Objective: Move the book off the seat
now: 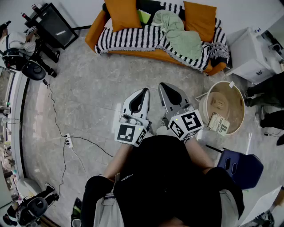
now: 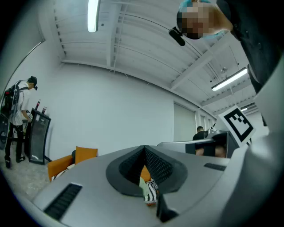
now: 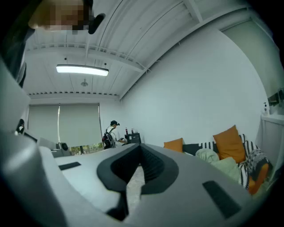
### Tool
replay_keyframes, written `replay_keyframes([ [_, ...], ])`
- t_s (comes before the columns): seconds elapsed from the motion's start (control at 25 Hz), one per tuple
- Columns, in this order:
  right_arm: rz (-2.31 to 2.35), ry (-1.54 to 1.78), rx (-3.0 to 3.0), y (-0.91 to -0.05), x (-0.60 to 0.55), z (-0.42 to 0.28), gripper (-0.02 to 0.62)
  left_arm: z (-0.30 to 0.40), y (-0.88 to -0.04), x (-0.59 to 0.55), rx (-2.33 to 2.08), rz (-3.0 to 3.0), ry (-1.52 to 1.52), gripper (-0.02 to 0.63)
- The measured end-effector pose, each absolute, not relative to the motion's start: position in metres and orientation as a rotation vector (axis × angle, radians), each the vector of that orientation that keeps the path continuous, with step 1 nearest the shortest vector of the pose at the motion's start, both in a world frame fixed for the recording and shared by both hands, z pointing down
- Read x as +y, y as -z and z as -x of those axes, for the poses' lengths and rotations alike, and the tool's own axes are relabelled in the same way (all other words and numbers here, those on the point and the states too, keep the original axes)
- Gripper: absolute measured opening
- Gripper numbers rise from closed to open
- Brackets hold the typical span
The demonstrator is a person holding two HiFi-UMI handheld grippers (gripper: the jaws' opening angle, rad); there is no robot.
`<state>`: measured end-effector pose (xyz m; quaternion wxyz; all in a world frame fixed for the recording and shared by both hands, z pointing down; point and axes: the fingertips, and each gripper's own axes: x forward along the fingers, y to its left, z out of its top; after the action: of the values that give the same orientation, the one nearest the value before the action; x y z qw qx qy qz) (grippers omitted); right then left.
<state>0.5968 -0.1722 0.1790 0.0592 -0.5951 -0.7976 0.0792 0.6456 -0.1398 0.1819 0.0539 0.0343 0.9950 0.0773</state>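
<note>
**Q:** While both tools are tucked in close to the body, where is the book supposed to be, and is anything held?

**A:** Nothing is held tbh. The left hand-held gripper (image 1: 143, 93) and the right hand-held gripper (image 1: 165, 87) are both squeezed together on nothing. They're pointed about level at the sofa (image 1: 92, 36) and well apart from it, probably because the reach hasn't been started yet. A lime-green flat thing (image 1: 143, 17) is propped at the back edge of the seat, between the orange cushion (image 1: 123, 13) and the green blanket (image 1: 177, 33). That is guessed to be the book, though it can't be confirmed at this size.

**Q:** Any writing that can be read?

**A:** Only a big "8" on a booklet (image 1: 218, 123) leaned against the rim of the round tub (image 1: 233, 104), which is set on the floor (image 1: 88, 88) off the sofa's right end. Its smaller print can't be made out. Black square markers are carried on both cubes (image 1: 131, 133), no words. Whether that booklet is the task's book instead can't be settled.
</note>
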Motion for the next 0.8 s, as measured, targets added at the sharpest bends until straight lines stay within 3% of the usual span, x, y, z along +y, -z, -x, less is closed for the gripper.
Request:
replay_keyframes([
  [0.8, 1.836, -0.299, -2.343, -0.182, -0.202, -0.510, 0.015, -0.562, -0.191, -0.178, 3.081, -0.153, -0.178, 0.009],
])
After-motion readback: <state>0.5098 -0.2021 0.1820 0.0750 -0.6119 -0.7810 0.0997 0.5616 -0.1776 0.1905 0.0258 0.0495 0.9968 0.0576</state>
